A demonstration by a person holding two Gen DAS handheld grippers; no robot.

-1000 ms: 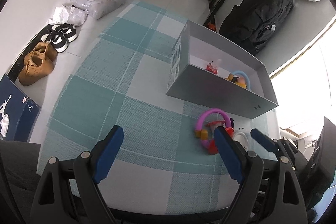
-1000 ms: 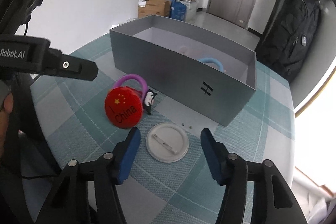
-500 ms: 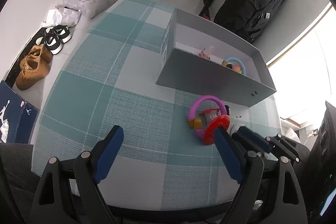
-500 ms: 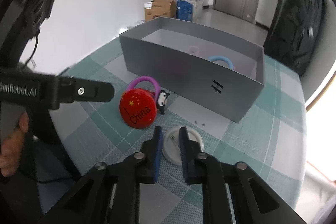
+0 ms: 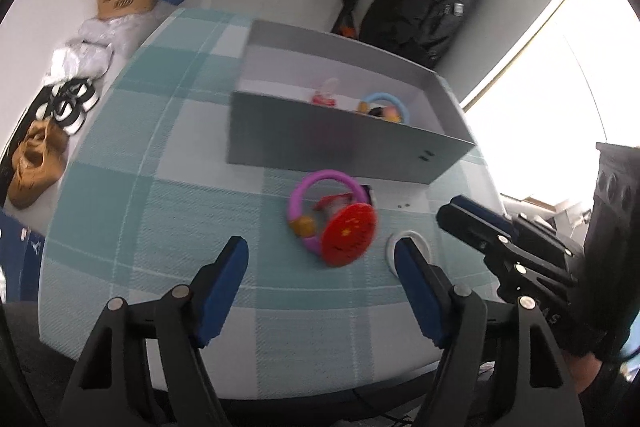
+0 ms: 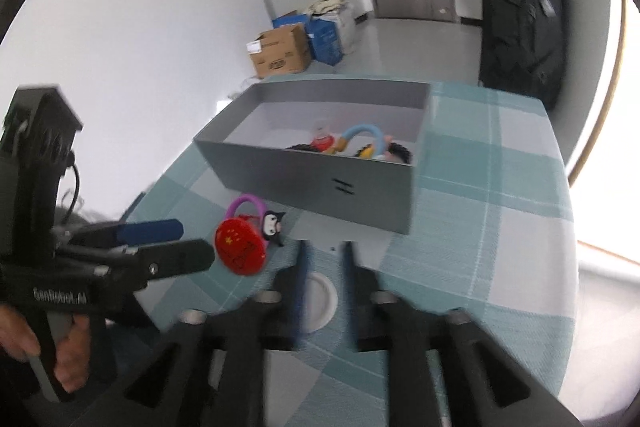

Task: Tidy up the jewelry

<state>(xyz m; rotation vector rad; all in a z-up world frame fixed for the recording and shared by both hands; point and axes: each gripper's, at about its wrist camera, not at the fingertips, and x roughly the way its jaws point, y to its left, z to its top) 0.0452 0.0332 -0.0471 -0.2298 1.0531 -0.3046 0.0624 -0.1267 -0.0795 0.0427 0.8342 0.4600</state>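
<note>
My left gripper (image 5: 320, 259) tilts downward over the near part of the table, its blue-padded jaws standing apart with nothing between them; they have just been closing a little. My bare hand (image 6: 60, 359) wraps its grip handle at the table's left edge. My right gripper (image 6: 324, 267) also angles down, blurred, near the table's near edge. Its jaws have just been opening and stand narrowly apart, pressing on nothing.
</note>
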